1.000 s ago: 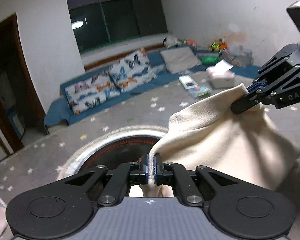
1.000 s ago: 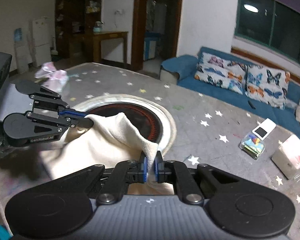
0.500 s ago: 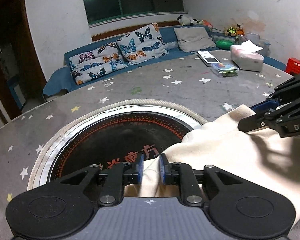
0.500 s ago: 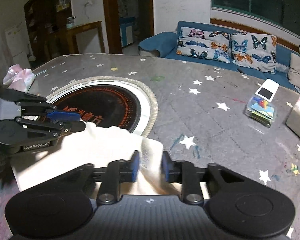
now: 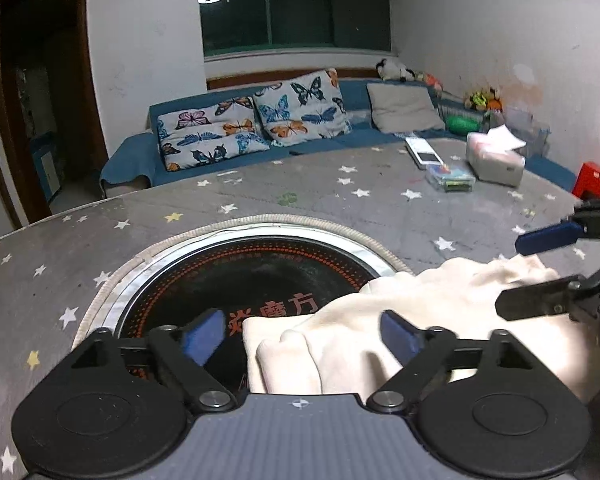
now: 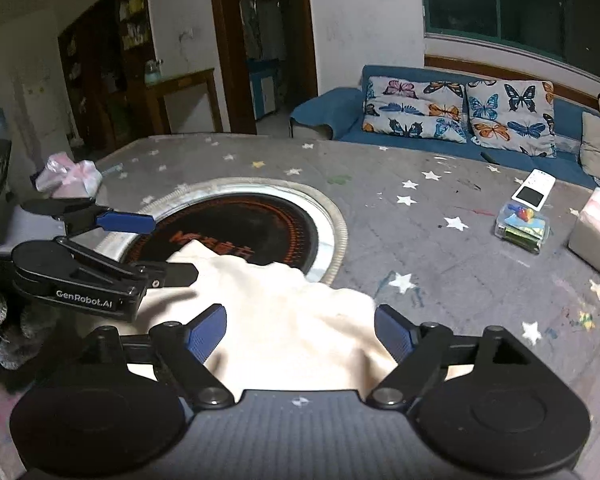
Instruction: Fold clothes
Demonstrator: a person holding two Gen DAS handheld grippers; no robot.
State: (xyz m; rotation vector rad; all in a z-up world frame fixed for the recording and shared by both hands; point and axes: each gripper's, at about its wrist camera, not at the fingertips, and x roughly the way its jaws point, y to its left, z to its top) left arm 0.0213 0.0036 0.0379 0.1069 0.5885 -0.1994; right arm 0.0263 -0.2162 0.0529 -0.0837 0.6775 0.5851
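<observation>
A cream garment [image 5: 400, 320] lies folded on the grey star-patterned table [image 5: 340, 200], partly over the round black cooktop [image 5: 240, 280]. It also shows in the right wrist view [image 6: 284, 320]. My left gripper [image 5: 302, 334] is open, its blue-padded jaws wide apart above the cloth's near corner. My right gripper [image 6: 300, 330] is open too, just above the cloth's other corner. Each gripper shows in the other's view, the right one [image 5: 540, 268] and the left one [image 6: 156, 244], both open. Neither holds the cloth.
On the table stand a tissue box [image 5: 494, 162], a small clear box of coloured items [image 5: 450, 178], a white device [image 5: 422, 152] and a pink bag [image 6: 70, 170]. A blue sofa with butterfly pillows [image 5: 252, 128] runs behind the table. A red box [image 5: 596, 180] sits at right.
Both grippers lowered the held-up cream garment onto the table, then opened and let go. The cloth now lies flat, and both pairs of jaws stand wide apart.
</observation>
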